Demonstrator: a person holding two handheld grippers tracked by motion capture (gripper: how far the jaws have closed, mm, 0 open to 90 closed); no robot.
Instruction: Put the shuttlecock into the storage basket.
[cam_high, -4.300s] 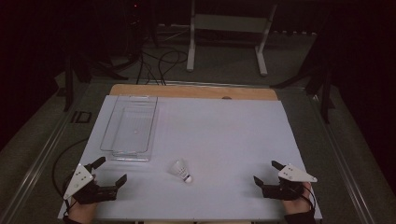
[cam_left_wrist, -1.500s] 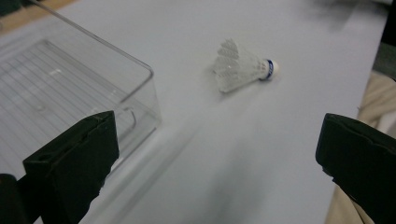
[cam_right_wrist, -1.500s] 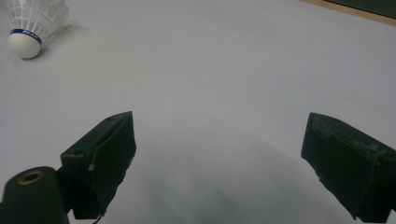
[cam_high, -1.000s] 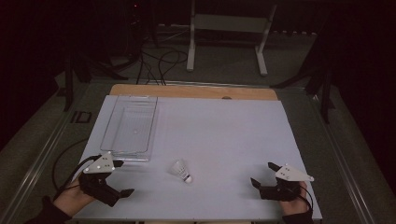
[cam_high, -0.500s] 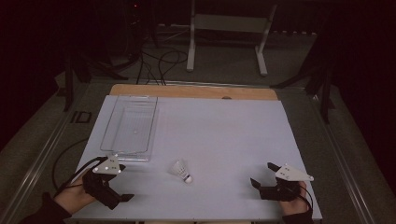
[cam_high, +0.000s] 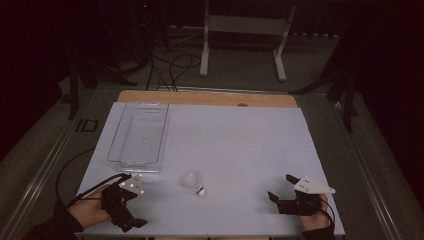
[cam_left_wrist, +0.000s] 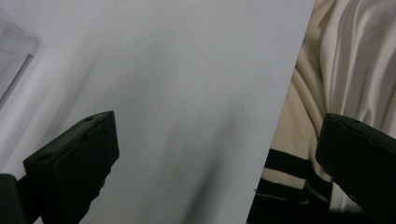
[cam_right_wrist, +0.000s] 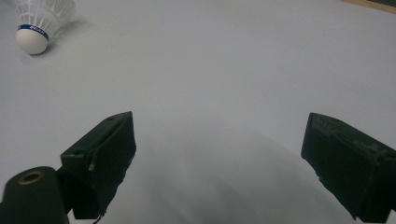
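Both tongs gape empty — shuttlecock (cam_high: 193, 182) lies flat, cork pointing toward the person, slightly right.

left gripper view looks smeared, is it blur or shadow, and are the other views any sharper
Left gripper view: soft dark streaks across the white table look like motion blur mixed with shadow; the open left tongs stay fairly crisp. Right gripper view: sharper, the shuttlecock shows its blue band, a broad shadow between the open right tongs. High view: evenly lit table, dark surroundings.
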